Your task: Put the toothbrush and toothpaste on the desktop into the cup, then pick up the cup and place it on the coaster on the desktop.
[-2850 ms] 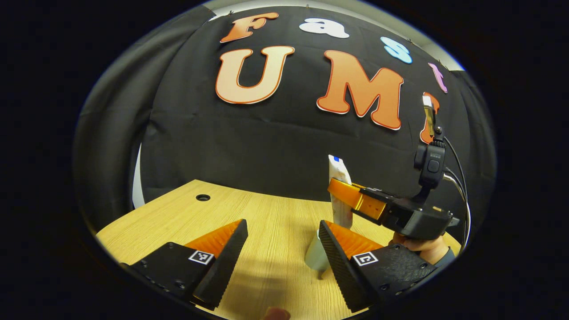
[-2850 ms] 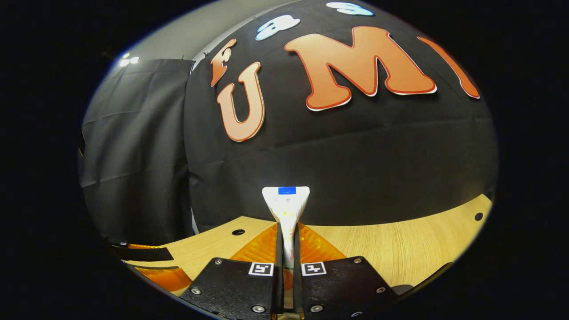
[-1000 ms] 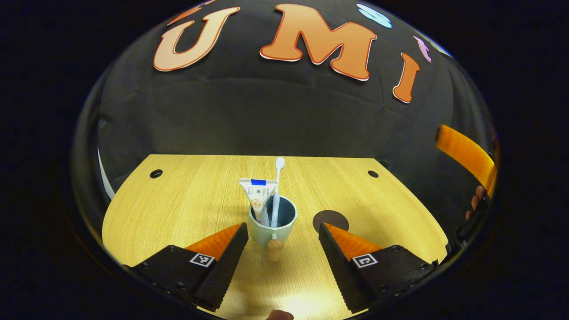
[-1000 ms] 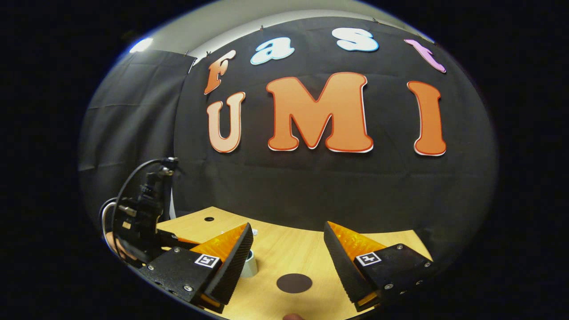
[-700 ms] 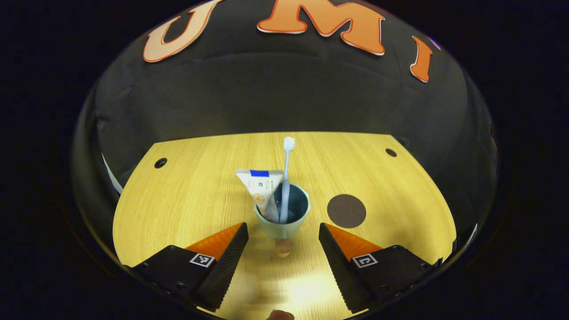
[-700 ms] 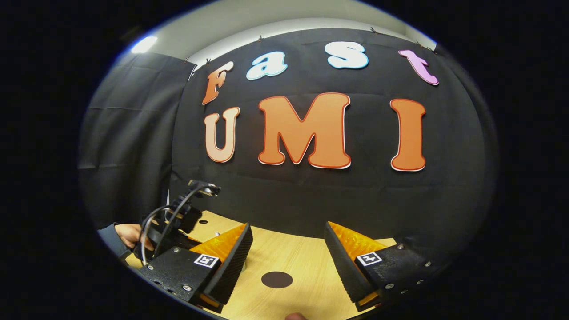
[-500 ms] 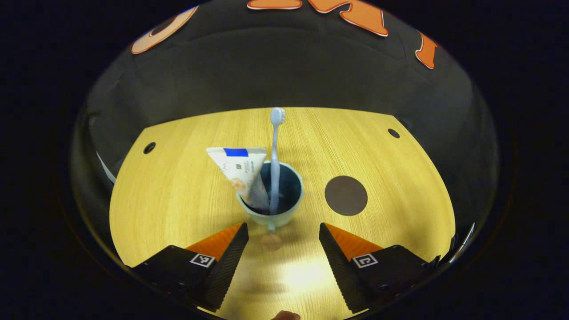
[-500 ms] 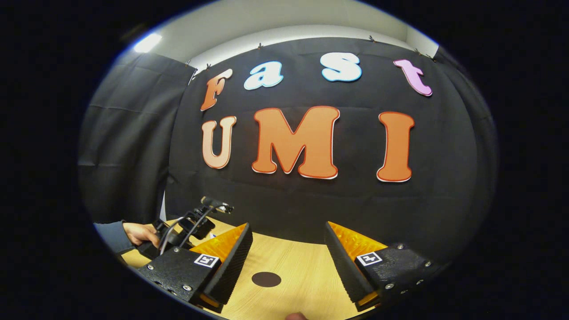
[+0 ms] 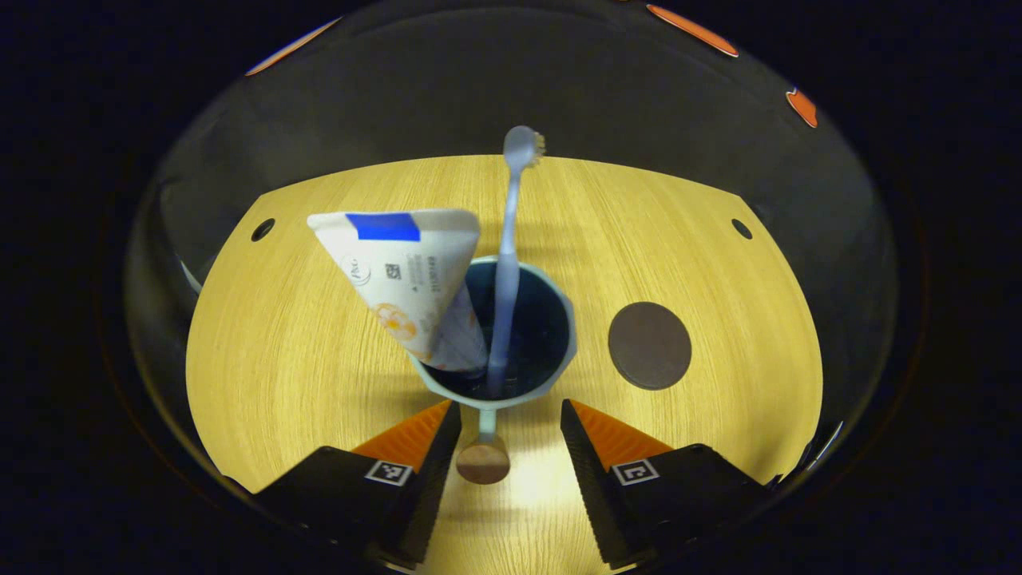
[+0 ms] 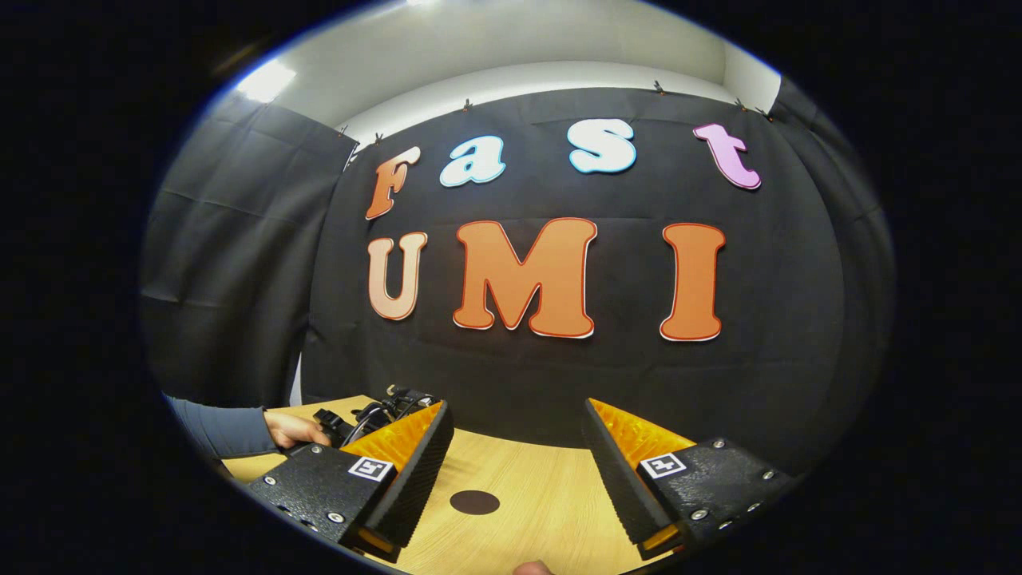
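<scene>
On the pale wood-grain desktop [image 9: 279, 351] stands a round, smooth cup [image 9: 559, 351] with a dark inside, holding a flat white toothpaste [image 9: 407, 279] tube that leans left and a slim toothbrush [image 9: 509, 263] standing nearly upright. Its stubby handle [image 9: 483, 455] ends in a round knob between the left gripper [image 9: 506, 423] fingers, which are partly open on either side and touch nothing. Right of the cup lies a flat, dark, round coaster [image 9: 649, 345], apart from it. The right gripper [image 10: 515, 455] hangs wide open and empty above the desktop, the coaster beyond its tips.
</scene>
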The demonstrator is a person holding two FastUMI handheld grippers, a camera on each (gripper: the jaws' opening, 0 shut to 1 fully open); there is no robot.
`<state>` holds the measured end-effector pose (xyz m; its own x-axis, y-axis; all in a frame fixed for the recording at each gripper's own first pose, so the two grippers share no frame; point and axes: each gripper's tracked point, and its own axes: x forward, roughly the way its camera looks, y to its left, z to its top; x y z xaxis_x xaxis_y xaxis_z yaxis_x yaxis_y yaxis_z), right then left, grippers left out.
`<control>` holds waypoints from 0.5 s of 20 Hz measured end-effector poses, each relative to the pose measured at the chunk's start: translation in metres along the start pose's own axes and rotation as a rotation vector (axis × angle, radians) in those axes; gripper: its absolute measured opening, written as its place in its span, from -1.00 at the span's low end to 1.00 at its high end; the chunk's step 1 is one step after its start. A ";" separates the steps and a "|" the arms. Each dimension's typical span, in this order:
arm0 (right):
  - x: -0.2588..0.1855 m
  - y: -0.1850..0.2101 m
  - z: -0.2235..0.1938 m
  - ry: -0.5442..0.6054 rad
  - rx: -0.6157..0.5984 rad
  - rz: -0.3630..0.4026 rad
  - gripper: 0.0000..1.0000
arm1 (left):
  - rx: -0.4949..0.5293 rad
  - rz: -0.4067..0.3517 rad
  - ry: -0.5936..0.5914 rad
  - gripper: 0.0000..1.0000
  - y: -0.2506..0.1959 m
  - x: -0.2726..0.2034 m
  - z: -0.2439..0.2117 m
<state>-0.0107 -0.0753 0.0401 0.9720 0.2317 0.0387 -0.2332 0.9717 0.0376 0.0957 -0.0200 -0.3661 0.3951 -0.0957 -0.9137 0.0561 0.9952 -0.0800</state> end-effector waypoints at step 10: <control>-0.008 -0.003 -0.025 0.030 0.027 -0.019 0.93 | -0.031 0.010 -0.046 -0.56 -0.004 -0.002 0.002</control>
<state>-0.0175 -0.0785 0.0147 0.9767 0.2145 0.0077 -0.2145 0.9746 0.0649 0.0964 -0.0238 -0.3632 0.4370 -0.0856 -0.8954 0.0237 0.9962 -0.0837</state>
